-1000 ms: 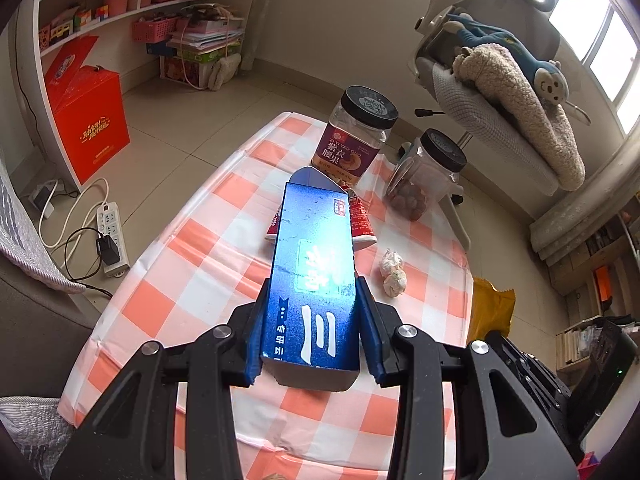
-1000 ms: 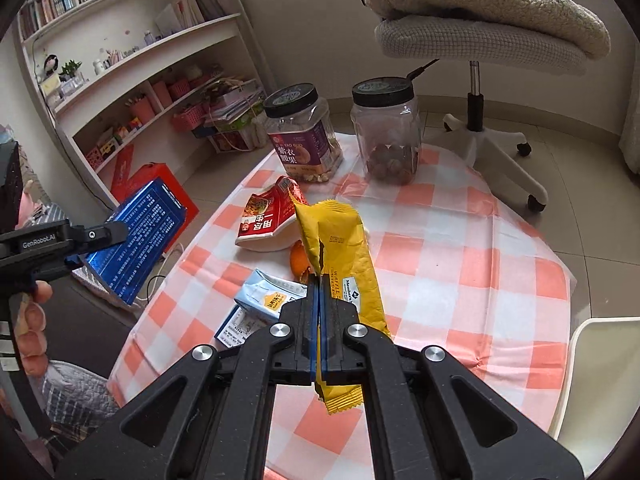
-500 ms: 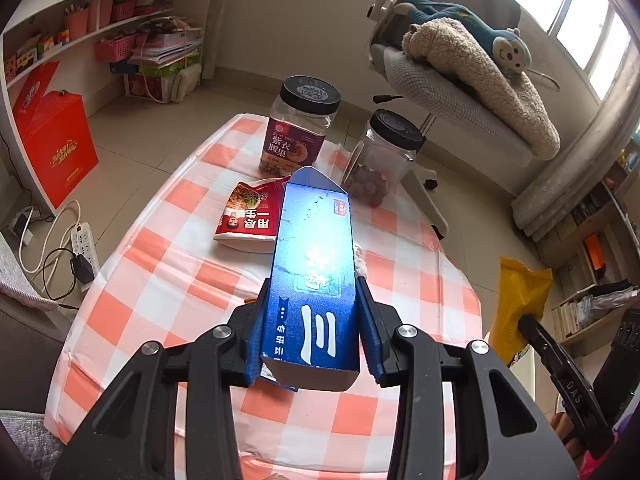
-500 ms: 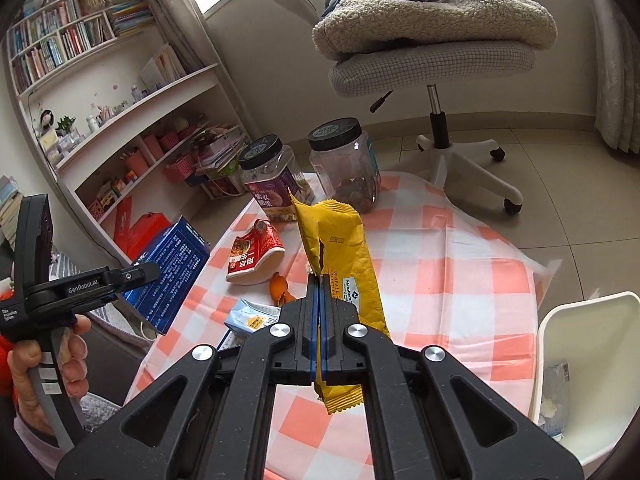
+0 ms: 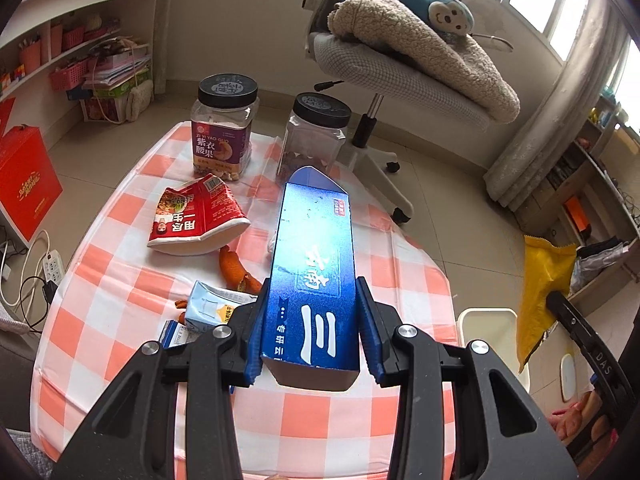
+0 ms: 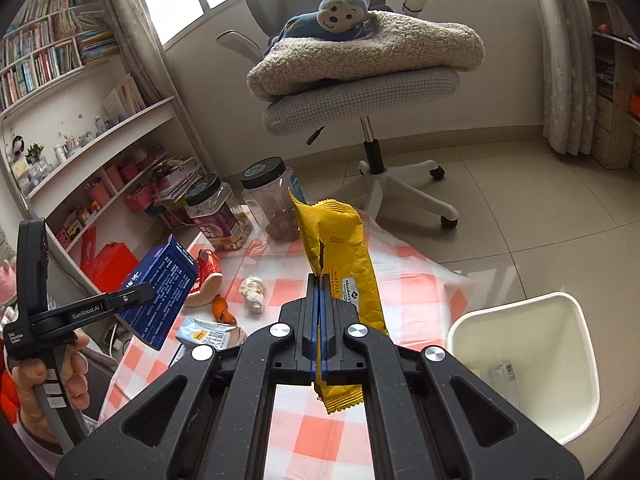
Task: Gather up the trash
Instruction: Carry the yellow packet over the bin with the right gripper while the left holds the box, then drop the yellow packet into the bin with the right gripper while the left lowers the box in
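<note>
The left tool (image 5: pixel 310 334) is spread wide enough to clamp a long blue cardboard box (image 5: pixel 314 276) by its sides, held lifted above the checked counter (image 5: pixel 120 288); the right tool (image 6: pixel 319 322), pads pressed nearly together, pinches a yellow foil snack wrapper (image 6: pixel 340 256) upright, just left of the white plastic bin (image 6: pixel 576 344) on the floor

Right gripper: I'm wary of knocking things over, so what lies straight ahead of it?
Probably the clear jar behind the yellow wrapper held by the right gripper; depth is unclear, and the gripper seems above table height.
</note>
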A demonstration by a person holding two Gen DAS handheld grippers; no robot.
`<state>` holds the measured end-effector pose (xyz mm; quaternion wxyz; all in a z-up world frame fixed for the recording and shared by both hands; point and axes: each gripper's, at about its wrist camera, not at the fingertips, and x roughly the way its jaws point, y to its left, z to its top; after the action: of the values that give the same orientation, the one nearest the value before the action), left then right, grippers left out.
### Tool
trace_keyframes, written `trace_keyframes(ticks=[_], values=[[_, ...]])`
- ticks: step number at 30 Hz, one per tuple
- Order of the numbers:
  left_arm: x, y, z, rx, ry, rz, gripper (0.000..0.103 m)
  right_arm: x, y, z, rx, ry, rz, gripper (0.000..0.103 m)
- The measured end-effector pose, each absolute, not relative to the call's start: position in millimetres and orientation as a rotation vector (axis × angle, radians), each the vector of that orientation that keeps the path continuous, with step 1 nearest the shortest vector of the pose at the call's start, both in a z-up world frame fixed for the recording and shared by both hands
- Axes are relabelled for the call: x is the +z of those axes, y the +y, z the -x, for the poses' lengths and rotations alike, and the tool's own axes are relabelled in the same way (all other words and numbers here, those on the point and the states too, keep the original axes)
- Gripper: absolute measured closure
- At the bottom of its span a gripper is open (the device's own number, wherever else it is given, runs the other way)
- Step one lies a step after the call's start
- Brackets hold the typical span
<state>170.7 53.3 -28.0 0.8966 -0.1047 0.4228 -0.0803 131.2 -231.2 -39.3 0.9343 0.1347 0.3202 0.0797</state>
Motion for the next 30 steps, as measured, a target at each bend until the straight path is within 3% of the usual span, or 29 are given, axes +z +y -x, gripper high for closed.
trace_keyframes(ticks=[18, 20, 24, 26, 28, 30], values=[[-34, -72, -170, -0.37, 0.893, 0.169, 0.064, -53, -349, -108, -0.213, 0.751, -0.286, 0.101], [-36, -89, -169, -0.4, 0.902, 0.16, 0.064, -52, -359, -104, -0.269, 0.745, -0.287, 0.095], [-40, -124, -162, -0.467, 0.919, 0.139, 0.064, -43, -377, -89, -0.379, 0.684, -0.291, 0.039], [-42, -142, -159, -0.5, 0.925, 0.131, 0.064, -38, -385, -80, -0.433, 0.646, -0.282, 0.031], [-44, -159, -156, -0.532, 0.935, 0.127, 0.064, -34, -395, -72, -0.486, 0.616, -0.285, 0.016], [-47, -173, -154, -0.566, 0.947, 0.124, 0.063, -31, -407, -63, -0.533, 0.589, -0.304, 0.011]])
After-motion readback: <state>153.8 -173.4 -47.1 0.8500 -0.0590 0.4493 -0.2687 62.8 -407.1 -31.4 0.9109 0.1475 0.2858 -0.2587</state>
